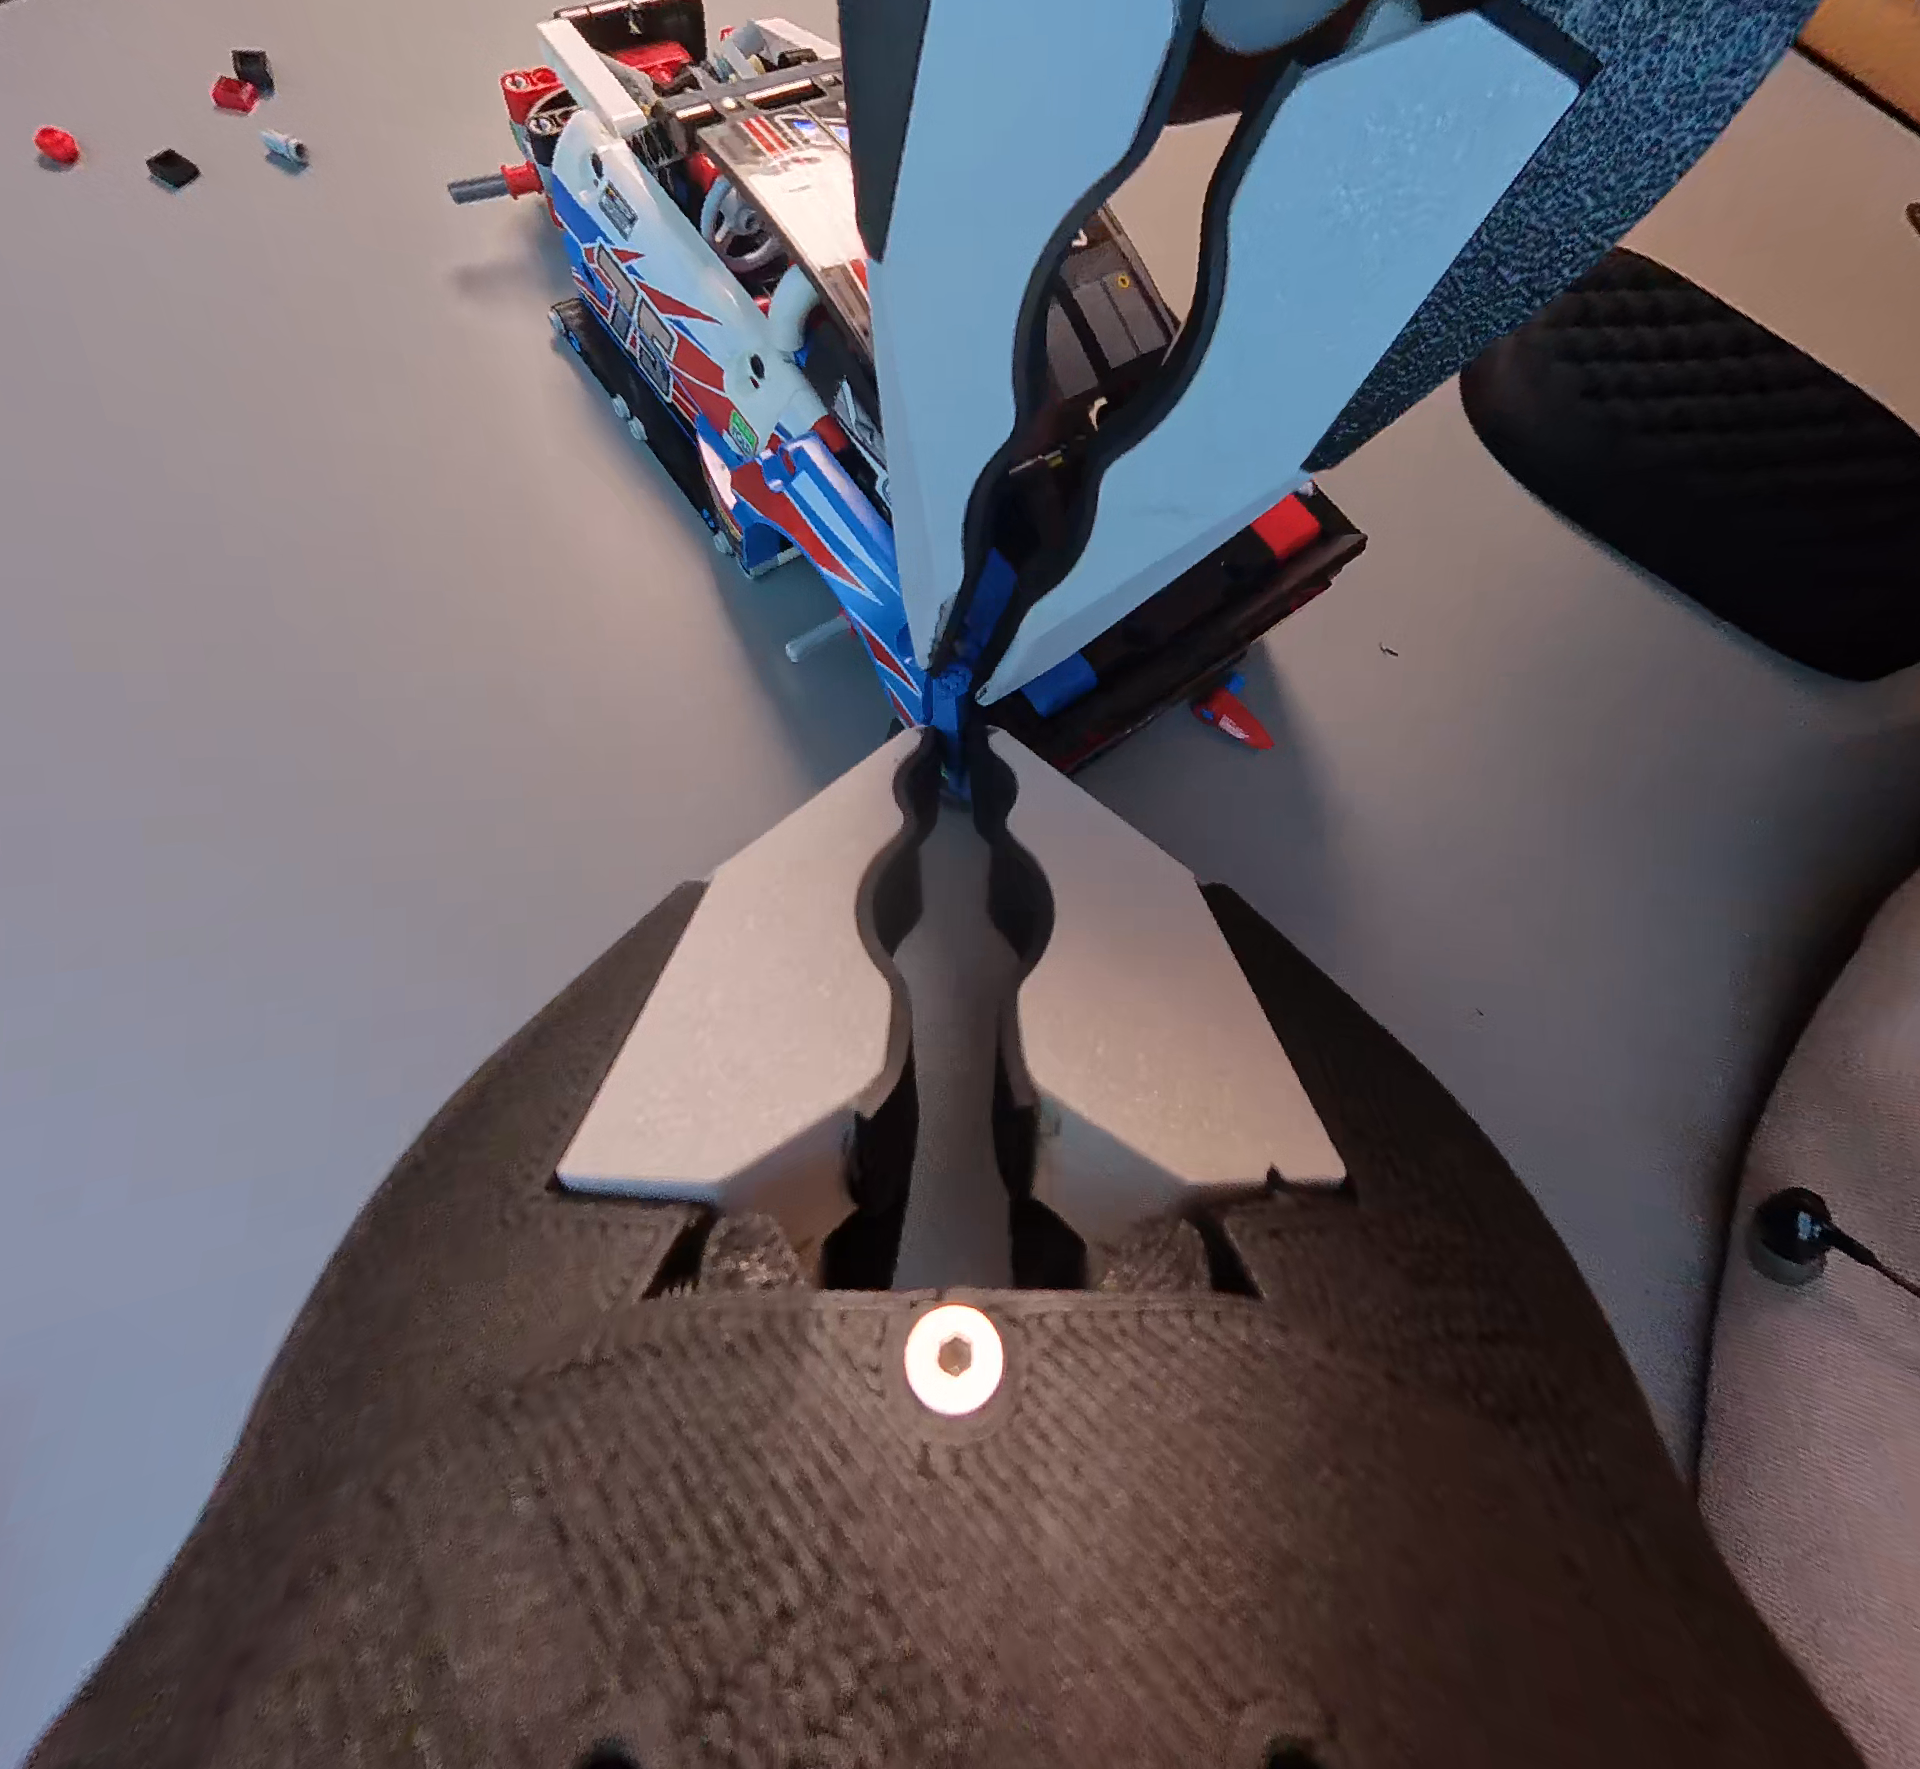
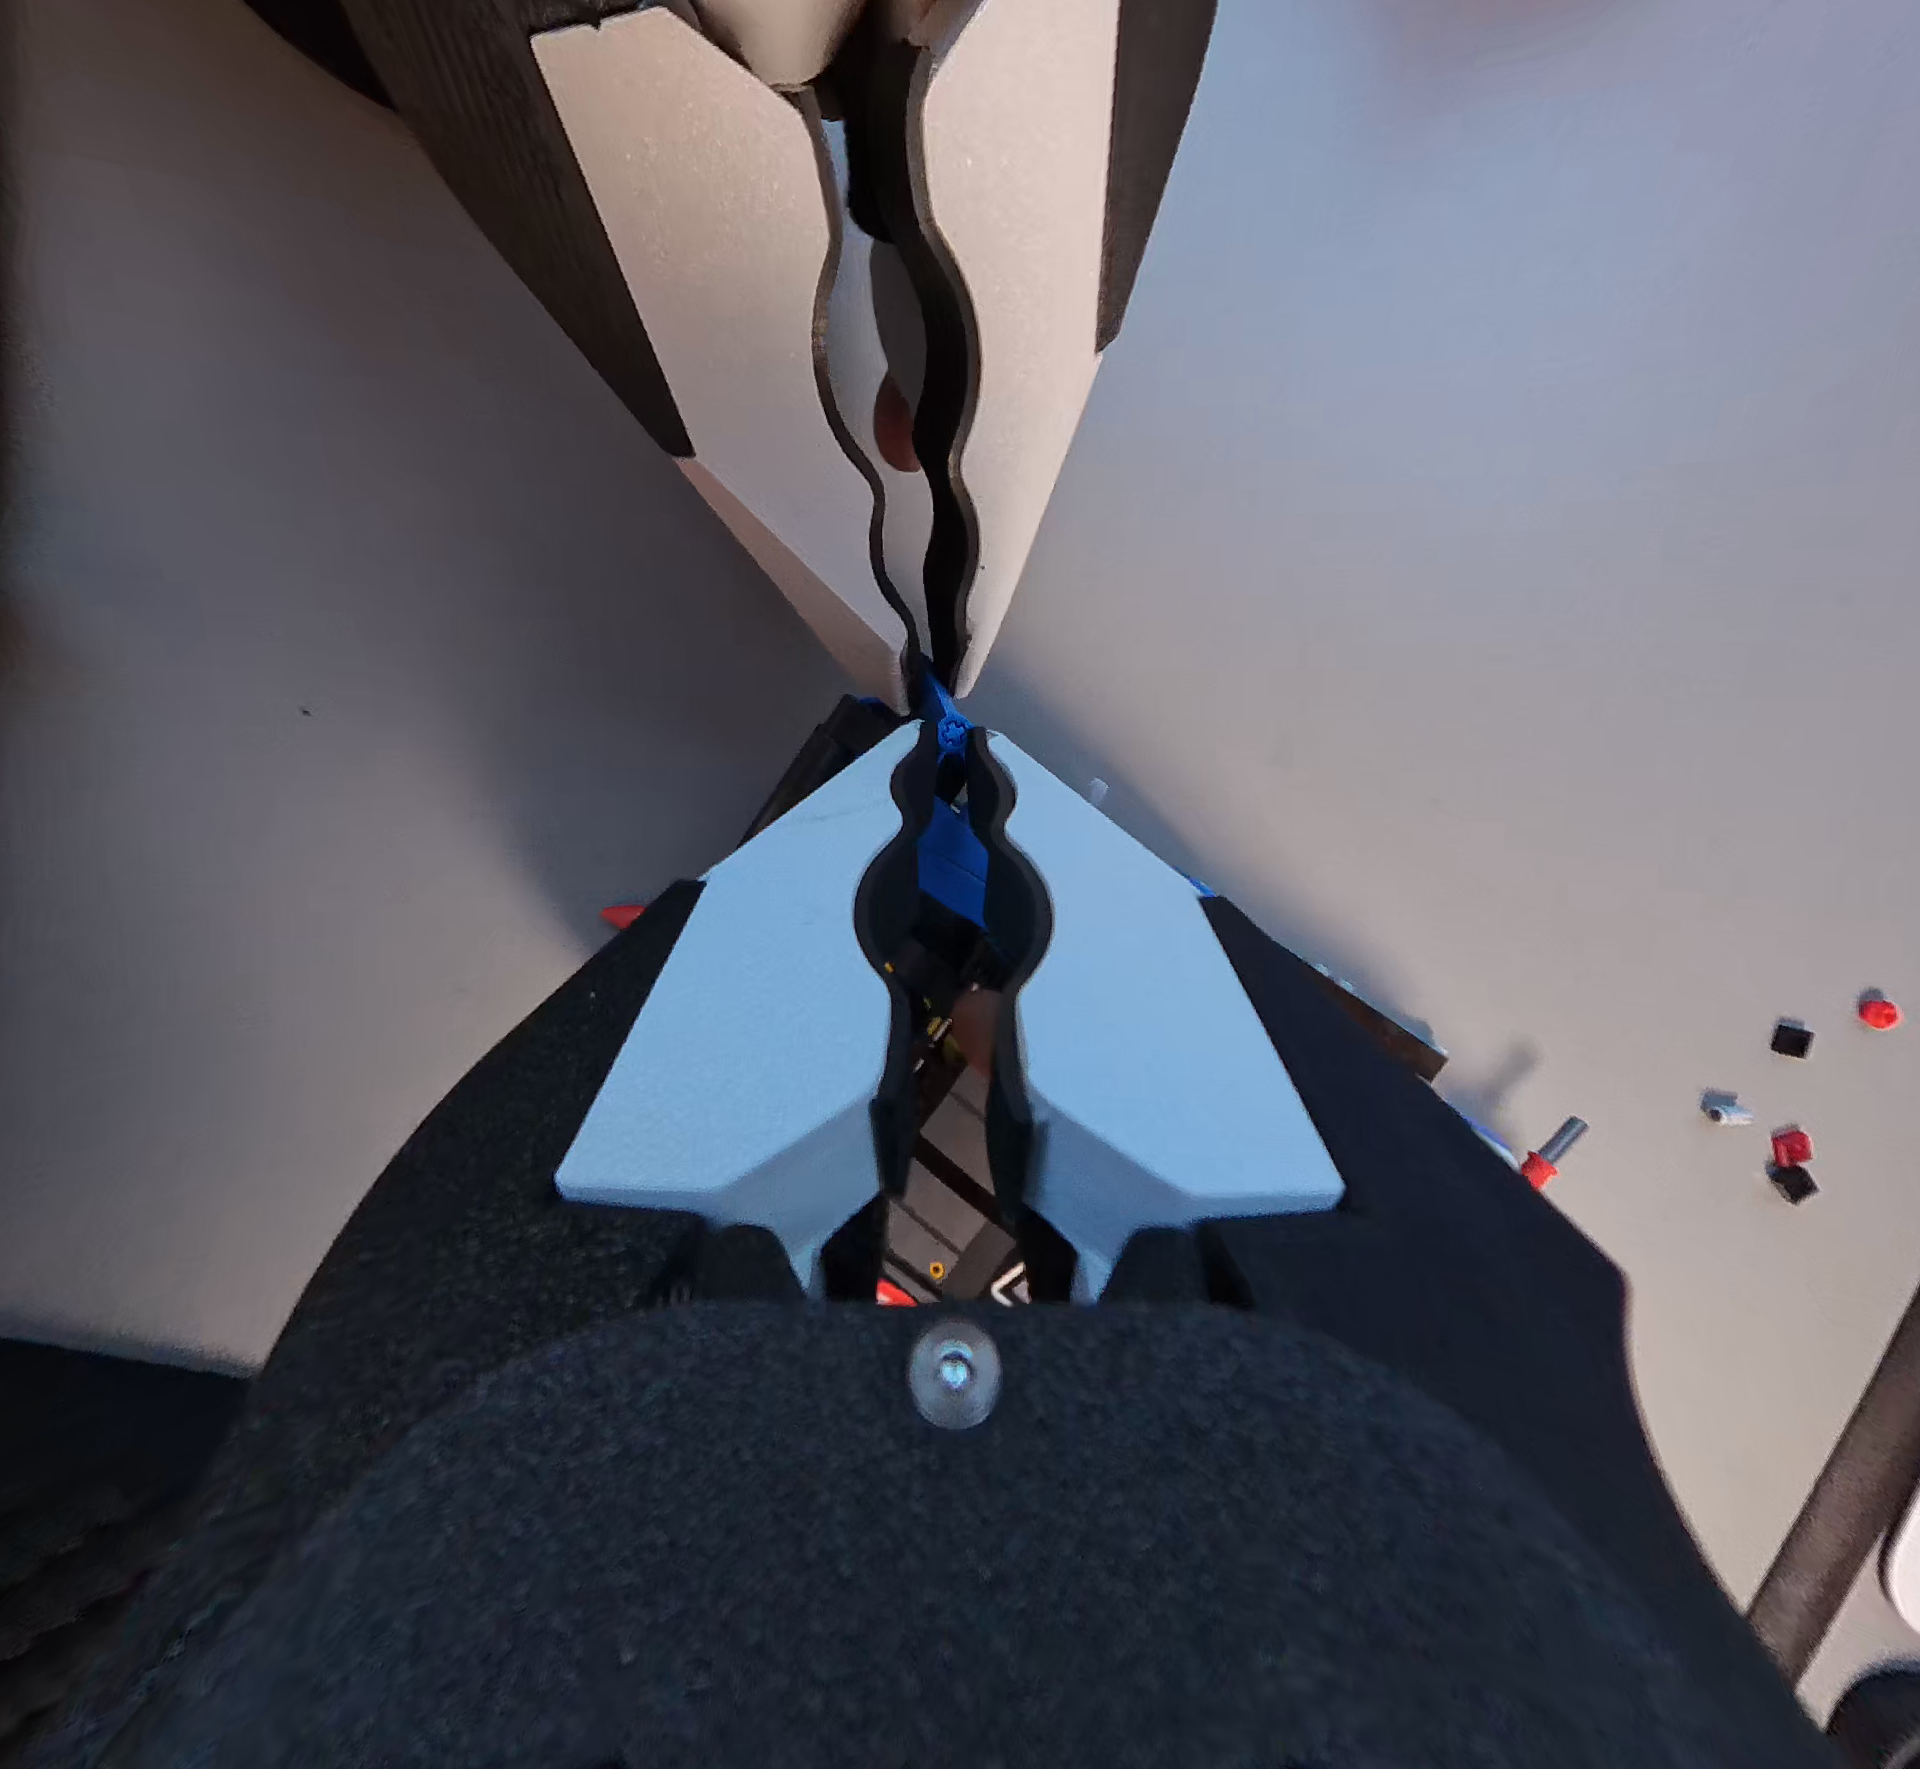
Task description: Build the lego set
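- Left gripper (image 1: pixel 954 769): black ribbed printed body with a bright screw head; two smooth grey wedge fingers (image 1: pixel 769 971) edged with wavy black pads. Tips are pinched nearly together on a small blue pin (image 1: pixel 953 686).
- Right gripper (image 2: pixel 951 743): black grainy body, pale blue-grey wedge fingers (image 2: pixel 758 992) with the same wavy black edging. It approaches tip to tip from the opposite side. Tips are drawn close around the same blue pin; whether they grip it cannot be told.
- Blue pin: short, round-ended plastic, located at the near corner of the car, between both sets of tips.
- Car (image 1: pixel 686 306): white, blue and red plastic shell with black frame and a grey steering wheel. It rests on the table; its long axis runs from the grippers diagonally away to the upper left in the left wrist view.
- Table (image 1: pixel 260 680): flat, matte grey.
- Loose pieces (image 1: pixel 177 130): small red, black and grey parts, well apart from the car, at the far left.
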Motion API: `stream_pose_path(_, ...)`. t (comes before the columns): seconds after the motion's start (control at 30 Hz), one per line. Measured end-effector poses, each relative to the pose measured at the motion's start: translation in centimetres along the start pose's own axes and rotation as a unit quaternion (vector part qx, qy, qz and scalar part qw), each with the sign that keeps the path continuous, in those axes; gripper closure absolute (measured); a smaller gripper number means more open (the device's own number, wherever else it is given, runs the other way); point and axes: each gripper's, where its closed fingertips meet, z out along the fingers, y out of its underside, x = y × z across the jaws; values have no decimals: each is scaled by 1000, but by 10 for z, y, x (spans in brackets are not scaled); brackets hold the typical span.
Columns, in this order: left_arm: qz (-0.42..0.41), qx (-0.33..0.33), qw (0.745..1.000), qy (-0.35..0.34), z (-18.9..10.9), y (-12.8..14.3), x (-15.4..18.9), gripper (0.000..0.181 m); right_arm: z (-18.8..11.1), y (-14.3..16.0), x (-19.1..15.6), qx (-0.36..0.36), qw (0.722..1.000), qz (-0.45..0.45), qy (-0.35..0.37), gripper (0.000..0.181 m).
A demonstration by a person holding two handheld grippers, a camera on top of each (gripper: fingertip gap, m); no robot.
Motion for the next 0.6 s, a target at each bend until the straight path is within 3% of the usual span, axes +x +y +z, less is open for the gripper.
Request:
stream_pose_path(0.33, 65, -7, 998, -20, 1, 5, 2, 178, 0, -1, -6, -15, 1000, -17, 17, 178)
stream_pose_path(0.6, 39, 1, 999, -5, 2, 1, 1, 179, -1, 2, -3, -21, 999, 30, -2, 178)
